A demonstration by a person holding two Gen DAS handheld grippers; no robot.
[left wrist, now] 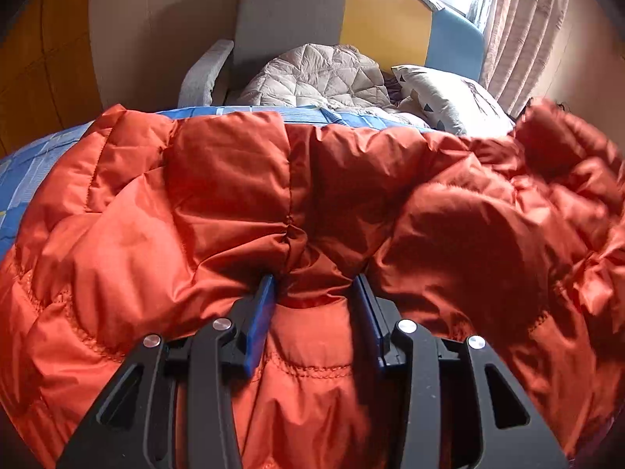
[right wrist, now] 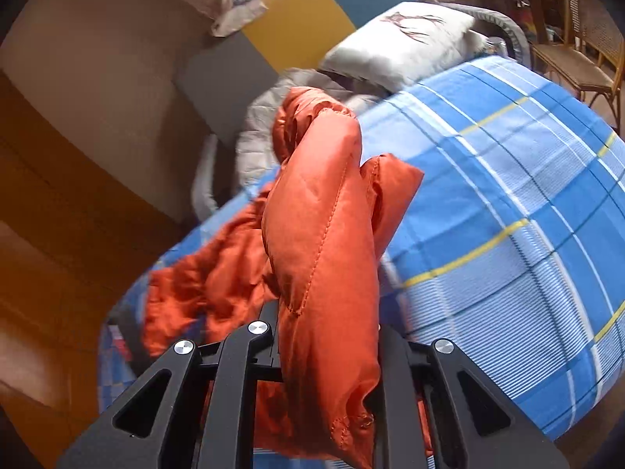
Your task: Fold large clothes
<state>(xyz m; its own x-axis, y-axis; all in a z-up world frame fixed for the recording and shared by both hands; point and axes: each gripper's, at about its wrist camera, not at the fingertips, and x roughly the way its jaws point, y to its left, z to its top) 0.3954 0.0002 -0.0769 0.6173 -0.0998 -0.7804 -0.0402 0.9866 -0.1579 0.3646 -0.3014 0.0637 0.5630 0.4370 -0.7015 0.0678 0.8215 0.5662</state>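
Observation:
An orange quilted down jacket (left wrist: 218, 203) lies spread over the blue checked bed sheet (left wrist: 35, 160) and fills the left wrist view. My left gripper (left wrist: 314, 283) is shut on a bunched fold of the jacket; its blue pads (left wrist: 262, 308) press into the fabric on both sides. In the right wrist view my right gripper (right wrist: 328, 312) is shut on a thick puffy part of the jacket (right wrist: 316, 234), held up above the blue checked sheet (right wrist: 508, 203). That fabric hides the right fingertips. More of the jacket trails down to the left.
A grey quilted garment (left wrist: 316, 78) and a white printed pillow (left wrist: 449, 93) lie at the bed's head, against a grey, yellow and blue headboard (left wrist: 386, 23). A curtain (left wrist: 523, 31) hangs at the right. Wooden chairs (right wrist: 578, 51) stand beyond the bed in the right wrist view.

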